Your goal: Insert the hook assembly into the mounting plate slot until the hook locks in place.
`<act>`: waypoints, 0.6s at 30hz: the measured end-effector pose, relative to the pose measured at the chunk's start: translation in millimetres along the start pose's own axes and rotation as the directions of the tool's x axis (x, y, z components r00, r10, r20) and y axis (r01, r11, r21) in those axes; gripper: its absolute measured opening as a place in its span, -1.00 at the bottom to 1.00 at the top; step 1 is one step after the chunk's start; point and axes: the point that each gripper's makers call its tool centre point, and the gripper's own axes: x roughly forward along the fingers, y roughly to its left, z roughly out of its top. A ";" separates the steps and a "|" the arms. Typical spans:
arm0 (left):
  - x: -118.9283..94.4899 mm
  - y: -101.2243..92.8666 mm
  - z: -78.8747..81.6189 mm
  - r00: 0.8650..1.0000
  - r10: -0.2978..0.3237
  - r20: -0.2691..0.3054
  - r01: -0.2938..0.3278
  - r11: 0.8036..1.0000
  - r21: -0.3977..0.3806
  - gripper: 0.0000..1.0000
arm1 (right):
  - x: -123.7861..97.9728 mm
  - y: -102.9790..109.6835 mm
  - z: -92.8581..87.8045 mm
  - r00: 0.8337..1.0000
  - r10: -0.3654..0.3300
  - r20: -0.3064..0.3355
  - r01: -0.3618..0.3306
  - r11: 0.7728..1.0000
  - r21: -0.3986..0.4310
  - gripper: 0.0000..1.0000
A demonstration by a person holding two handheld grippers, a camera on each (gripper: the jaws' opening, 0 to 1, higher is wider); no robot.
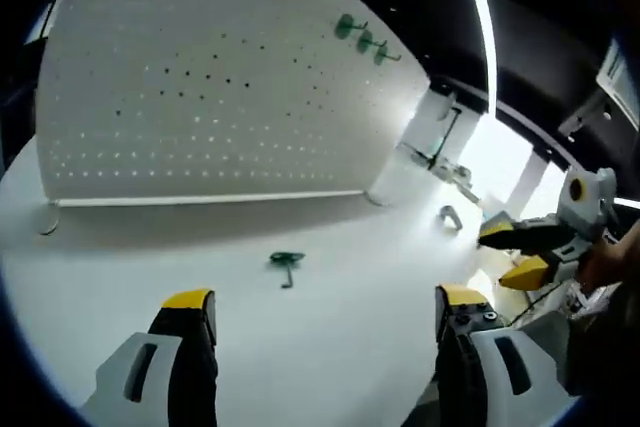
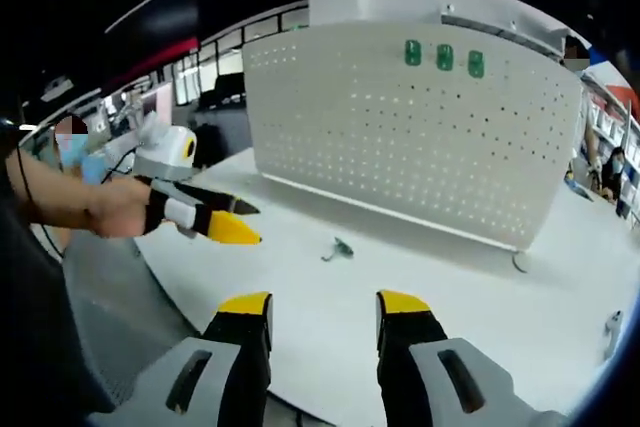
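A white pegboard (image 1: 210,97) (image 2: 420,137) stands upright on the white table (image 1: 330,337) (image 2: 330,297). Three green hooks (image 1: 365,40) (image 2: 444,56) hang in a row near its top edge. One loose green hook (image 1: 286,265) (image 2: 338,247) lies flat on the table in front of the board. My left gripper (image 1: 325,302) is open and empty, short of the loose hook. It also appears at the left of the right gripper view as the left gripper (image 2: 240,222). My right gripper (image 2: 325,302) is open and empty, and appears as the right gripper (image 1: 515,252) at the right of the left gripper view.
A small metal bracket (image 1: 450,217) lies on the table beyond the board's right end. A white stand (image 1: 430,137) rises behind it. The table's curved edge (image 2: 180,277) runs close on the left. A person's hand (image 2: 115,207) holds the left gripper.
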 end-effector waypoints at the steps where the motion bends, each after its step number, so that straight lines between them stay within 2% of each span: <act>1: 5.5 1.5 -3.1 1.000 0.003 -0.008 -0.003 1.000 0.006 0.78 | -0.1 -1.9 -0.5 1.000 -0.004 -0.002 0.004 1.000 0.002 -0.19; 7: 29.2 9.3 -10.7 1.000 0.000 -0.025 0.000 1.000 -0.016 0.68 | 1.8 -9.8 -6.8 0.999 -0.013 -0.030 0.013 1.000 0.010 -0.21; 9: 33.8 9.9 -10.5 1.000 0.001 -0.030 -0.001 1.000 -0.006 0.65 | 3.1 -11.3 -8.4 0.999 -0.014 -0.038 0.014 1.000 0.015 -0.22; 11: 40.6 9.4 -14.8 0.997 -0.009 -0.080 0.011 1.000 0.024 0.60 | 3.7 -11.9 -9.0 0.999 -0.014 -0.040 0.015 1.000 0.023 -0.23; 12: 46.8 8.0 -10.7 0.997 -0.011 -0.070 0.015 0.998 0.053 0.59 | 4.6 -12.1 -9.5 0.999 -0.014 -0.043 0.015 1.000 0.024 -0.24; 14: 54.0 9.0 -6.7 0.998 -0.013 -0.060 0.015 0.999 0.044 0.58 | 6.1 -12.3 -10.1 0.999 -0.013 -0.047 0.014 1.000 0.028 -0.24; 15: 59.6 10.8 -3.4 0.999 -0.019 -0.035 0.019 1.000 -0.010 0.58 | 7.2 -12.0 -10.4 0.999 -0.010 -0.050 0.011 0.999 0.030 -0.24; 16: 61.9 12.0 -5.7 0.999 -0.025 -0.041 0.023 0.999 -0.045 0.55 | 7.5 -12.3 -10.5 0.999 -0.010 -0.051 0.012 1.000 0.029 -0.25; 18: 66.0 17.8 -13.3 0.998 -0.011 -0.067 0.010 1.000 -0.010 0.45 | 8.1 -13.8 -10.0 0.998 -0.014 -0.053 0.016 0.999 0.032 -0.26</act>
